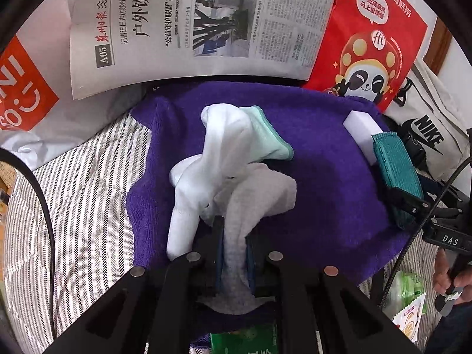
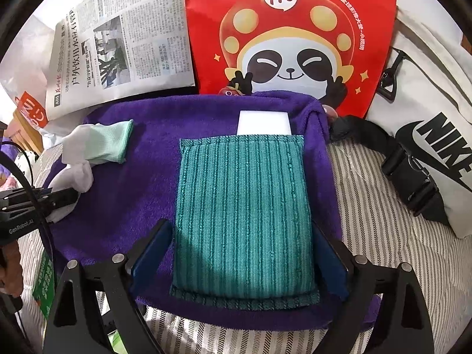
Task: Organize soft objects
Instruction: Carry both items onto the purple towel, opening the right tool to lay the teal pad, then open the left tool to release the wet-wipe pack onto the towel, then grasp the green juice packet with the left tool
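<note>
Left gripper (image 1: 234, 247): clamped on white sock (image 1: 250, 206), over purple towel (image 1: 324, 177).
Right gripper (image 2: 240, 250): jaws wide, flanking teal pad (image 2: 242, 206); contact unclear.
Sponge (image 2: 264, 122): white, behind pad, on towel.

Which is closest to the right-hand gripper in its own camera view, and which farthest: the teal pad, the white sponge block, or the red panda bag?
1. Teal pad: between the right gripper fingers.
2. White sponge block: just beyond the pad.
3. Red panda bag: at the back.
</note>
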Tool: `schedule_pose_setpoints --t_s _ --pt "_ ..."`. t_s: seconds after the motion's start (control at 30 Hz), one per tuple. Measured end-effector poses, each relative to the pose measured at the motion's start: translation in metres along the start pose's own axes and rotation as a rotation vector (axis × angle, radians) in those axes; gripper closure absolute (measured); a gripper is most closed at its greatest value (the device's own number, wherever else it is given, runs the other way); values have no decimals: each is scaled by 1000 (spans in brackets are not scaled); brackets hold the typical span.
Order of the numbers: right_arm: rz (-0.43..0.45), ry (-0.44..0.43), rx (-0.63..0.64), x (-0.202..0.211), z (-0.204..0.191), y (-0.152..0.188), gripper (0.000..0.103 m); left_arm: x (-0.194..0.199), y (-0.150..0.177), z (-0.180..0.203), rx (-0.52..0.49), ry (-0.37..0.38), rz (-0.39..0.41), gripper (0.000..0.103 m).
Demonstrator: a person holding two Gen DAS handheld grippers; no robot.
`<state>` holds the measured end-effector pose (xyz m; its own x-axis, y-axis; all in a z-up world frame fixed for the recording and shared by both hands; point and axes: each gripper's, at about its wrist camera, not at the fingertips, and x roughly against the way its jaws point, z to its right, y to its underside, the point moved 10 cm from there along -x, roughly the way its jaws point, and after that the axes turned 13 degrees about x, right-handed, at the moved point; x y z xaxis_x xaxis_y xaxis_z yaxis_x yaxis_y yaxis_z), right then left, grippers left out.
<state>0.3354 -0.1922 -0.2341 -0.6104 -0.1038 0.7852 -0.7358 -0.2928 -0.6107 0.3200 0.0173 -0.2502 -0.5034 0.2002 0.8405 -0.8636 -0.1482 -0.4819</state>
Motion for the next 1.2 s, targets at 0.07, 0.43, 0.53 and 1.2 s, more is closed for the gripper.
schedule_pose_setpoints --t_s 0.07,0.43,0.53,1.2 --pt "-6 -7 -7 1 1 0 7 0 2 2 -13 -3 -10 84" --pt "27 -42 -36 27 5 -7 6 22 15 7 -41 -5 -19 49" --pt "48 -36 -40 39 7 -12 6 37 15 3 -33 -13 -6 49" --pt "50 -20 -77 125 -22 49 6 59 107 -15 -89 -114 -7 48"
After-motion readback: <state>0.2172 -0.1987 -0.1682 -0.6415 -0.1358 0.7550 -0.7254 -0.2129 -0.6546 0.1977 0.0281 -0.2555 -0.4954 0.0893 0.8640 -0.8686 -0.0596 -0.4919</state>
